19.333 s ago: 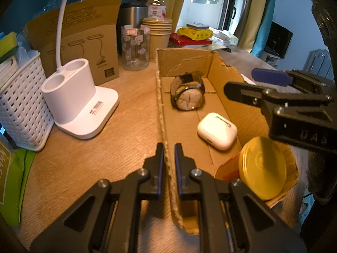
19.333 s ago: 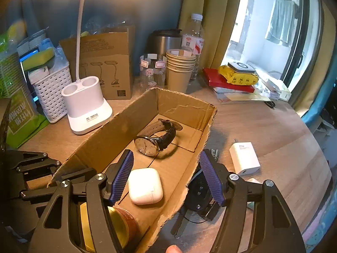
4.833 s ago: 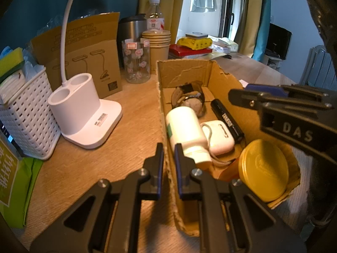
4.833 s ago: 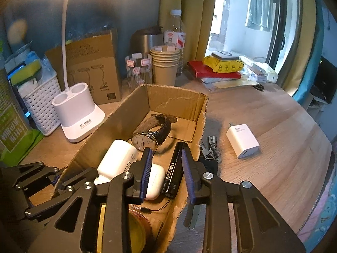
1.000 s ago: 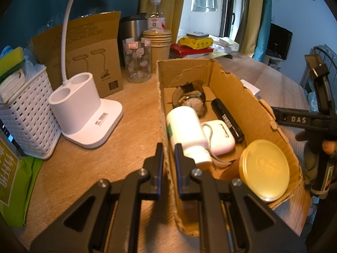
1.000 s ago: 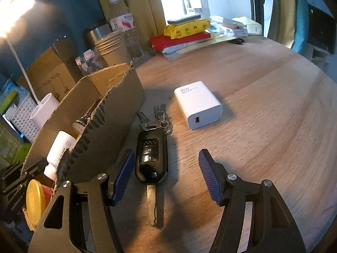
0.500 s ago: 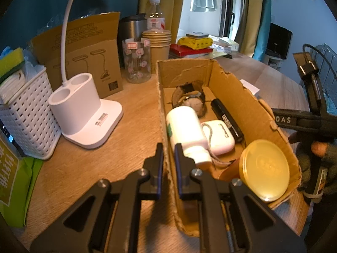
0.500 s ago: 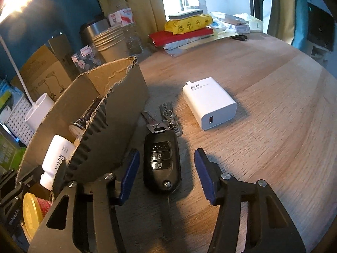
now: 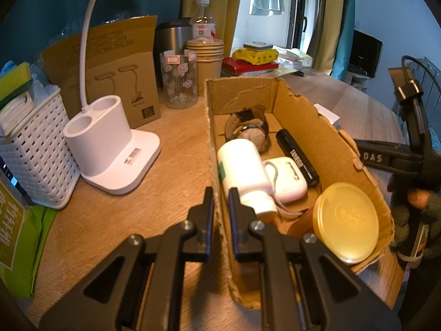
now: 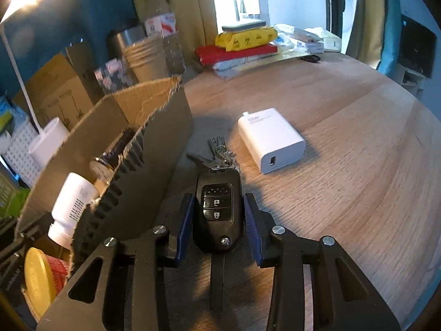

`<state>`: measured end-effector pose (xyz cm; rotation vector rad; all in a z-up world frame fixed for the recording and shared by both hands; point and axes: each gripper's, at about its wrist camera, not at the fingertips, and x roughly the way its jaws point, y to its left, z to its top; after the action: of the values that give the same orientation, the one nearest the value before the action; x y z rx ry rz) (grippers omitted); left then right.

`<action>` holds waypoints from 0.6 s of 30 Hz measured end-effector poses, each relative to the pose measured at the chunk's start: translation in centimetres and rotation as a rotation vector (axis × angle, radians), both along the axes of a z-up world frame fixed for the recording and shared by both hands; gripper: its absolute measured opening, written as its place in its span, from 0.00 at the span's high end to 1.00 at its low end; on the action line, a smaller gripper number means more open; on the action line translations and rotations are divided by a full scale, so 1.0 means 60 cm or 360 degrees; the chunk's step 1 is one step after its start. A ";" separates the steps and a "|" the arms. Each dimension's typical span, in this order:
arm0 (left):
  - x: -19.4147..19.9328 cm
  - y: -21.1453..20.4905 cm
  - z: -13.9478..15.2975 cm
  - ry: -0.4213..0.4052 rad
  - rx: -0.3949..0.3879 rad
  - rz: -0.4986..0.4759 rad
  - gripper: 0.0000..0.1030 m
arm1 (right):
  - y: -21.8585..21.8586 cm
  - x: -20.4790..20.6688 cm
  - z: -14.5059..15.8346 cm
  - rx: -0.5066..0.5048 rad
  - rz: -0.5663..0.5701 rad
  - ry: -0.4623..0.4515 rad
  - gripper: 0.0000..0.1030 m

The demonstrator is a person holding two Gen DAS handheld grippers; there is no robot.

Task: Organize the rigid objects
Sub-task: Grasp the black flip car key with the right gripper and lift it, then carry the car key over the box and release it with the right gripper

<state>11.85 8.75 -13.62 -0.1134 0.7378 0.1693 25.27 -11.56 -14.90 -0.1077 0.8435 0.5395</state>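
A black car key fob (image 10: pixel 217 207) with a bunch of keys (image 10: pixel 220 151) lies on the wooden table just right of the cardboard box (image 10: pixel 154 149). My right gripper (image 10: pixel 218 218) straddles the fob. Its jaws are closing, and the blue pads (image 10: pixel 186 220) stand a sliver off the fob's sides. A white charger (image 10: pixel 271 139) rests further right. My left gripper (image 9: pixel 220 209) is shut on the box's near left wall (image 9: pixel 212 149). Inside the box lie a watch (image 9: pixel 248 129), a white bottle (image 9: pixel 242 168), an earbud case (image 9: pixel 286 179), a black tube (image 9: pixel 297 154) and a yellow-lidded jar (image 9: pixel 347 220).
Left of the box stand a white lamp base (image 9: pixel 110 143), a white basket (image 9: pixel 30 149) and a green packet (image 9: pixel 19 234). A patterned glass (image 9: pixel 179 80), paper cups (image 9: pixel 205 58) and a carton sit behind. Stacked books (image 10: pixel 242 47) lie at the back.
My right gripper has moved forward over the key fob and its jaws have narrowed around it. The left gripper and the box have not moved.
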 end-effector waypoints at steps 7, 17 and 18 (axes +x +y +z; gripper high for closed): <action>0.000 0.000 0.000 0.0000 0.0000 0.0000 0.89 | -0.009 -0.006 0.020 0.0032 -0.0027 -0.0044 0.63; 0.000 0.000 0.000 0.0000 0.0001 0.0000 0.89 | -0.015 -0.032 0.071 0.0078 -0.0027 -0.0166 0.63; 0.000 0.000 0.000 0.0000 0.0000 0.0000 0.89 | -0.016 -0.035 0.076 0.0084 -0.0025 -0.0176 0.63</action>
<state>11.86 8.73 -13.63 -0.1131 0.7378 0.1695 23.19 -12.53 -10.32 -0.0820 0.7216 0.5360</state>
